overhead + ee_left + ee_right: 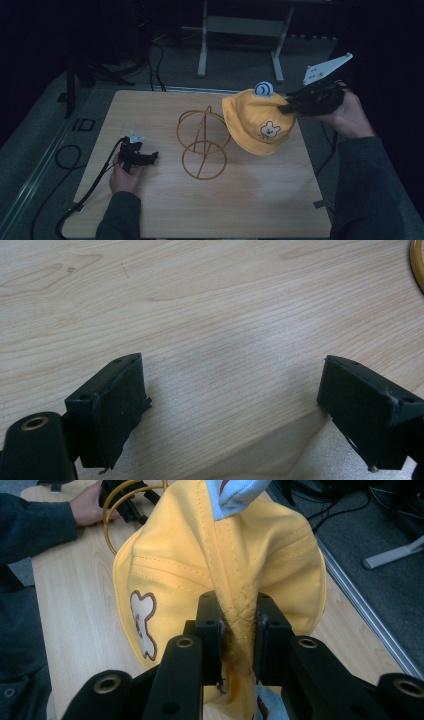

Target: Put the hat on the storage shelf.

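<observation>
The right gripper point(289, 106), clamped on the yellow hat point(252, 122) right of centre, holds it just right of the wire stand point(202, 145), while the left gripper point(150, 158) rests wide open and empty on the table point(250, 200) at lower left

We see the yellow hat point(220, 580) cut off by the top edge in the right claw view, its crown pinch hidden between the jaws; the wire stand point(417, 265) is clipped at the left claw view's right edge.
</observation>
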`<state>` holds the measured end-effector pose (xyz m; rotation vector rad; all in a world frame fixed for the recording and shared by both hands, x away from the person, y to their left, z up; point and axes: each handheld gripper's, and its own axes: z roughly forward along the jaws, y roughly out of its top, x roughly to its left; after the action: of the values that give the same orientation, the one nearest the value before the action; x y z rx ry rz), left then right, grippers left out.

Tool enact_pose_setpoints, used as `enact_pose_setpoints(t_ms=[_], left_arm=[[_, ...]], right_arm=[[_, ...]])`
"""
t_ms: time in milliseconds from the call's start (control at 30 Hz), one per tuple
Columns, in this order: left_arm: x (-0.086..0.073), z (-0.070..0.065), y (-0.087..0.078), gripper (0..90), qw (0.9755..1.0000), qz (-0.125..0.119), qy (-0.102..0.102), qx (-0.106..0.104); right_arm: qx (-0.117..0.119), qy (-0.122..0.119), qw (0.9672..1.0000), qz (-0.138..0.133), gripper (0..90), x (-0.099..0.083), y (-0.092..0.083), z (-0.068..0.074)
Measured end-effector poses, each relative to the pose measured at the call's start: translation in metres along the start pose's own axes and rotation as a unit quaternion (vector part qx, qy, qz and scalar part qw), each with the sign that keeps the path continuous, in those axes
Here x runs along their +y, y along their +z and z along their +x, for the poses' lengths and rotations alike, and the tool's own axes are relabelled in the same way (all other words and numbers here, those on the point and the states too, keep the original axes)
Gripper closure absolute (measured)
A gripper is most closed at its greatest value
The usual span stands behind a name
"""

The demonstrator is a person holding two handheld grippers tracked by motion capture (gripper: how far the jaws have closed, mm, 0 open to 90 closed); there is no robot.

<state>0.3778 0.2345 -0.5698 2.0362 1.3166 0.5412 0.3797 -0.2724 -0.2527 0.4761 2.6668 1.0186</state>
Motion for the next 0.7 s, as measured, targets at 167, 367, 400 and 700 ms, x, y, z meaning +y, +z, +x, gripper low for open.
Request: enact_pose_setpoints(t_ms=[167,367,400,700], left_arm=[[0.000,0.000,0.000,11.9,1.0000,0.000,0.000,0.000],[0.000,0.000,0.000,11.9,1.0000,0.000,0.000,0.000],[0.000,0.000,0.000,11.9,1.0000,0.000,0.000,0.000],[0.000,0.000,0.000,11.9,1.0000,0.000,0.000,0.000]], right_arm=[[0.002,-0.003,1.0000,-0.002,76.6,0.005,0.001,0.001],[0.004,-0.006,1.0000,-0.004,76.6,0.011,0.002,0.003],[0.005,-0.009,0.9999,-0.005,76.6,0.012,0.002,0.003],[0.011,-0.013,0.9998,-0.004,76.6,0.019,0.008,0.006]])
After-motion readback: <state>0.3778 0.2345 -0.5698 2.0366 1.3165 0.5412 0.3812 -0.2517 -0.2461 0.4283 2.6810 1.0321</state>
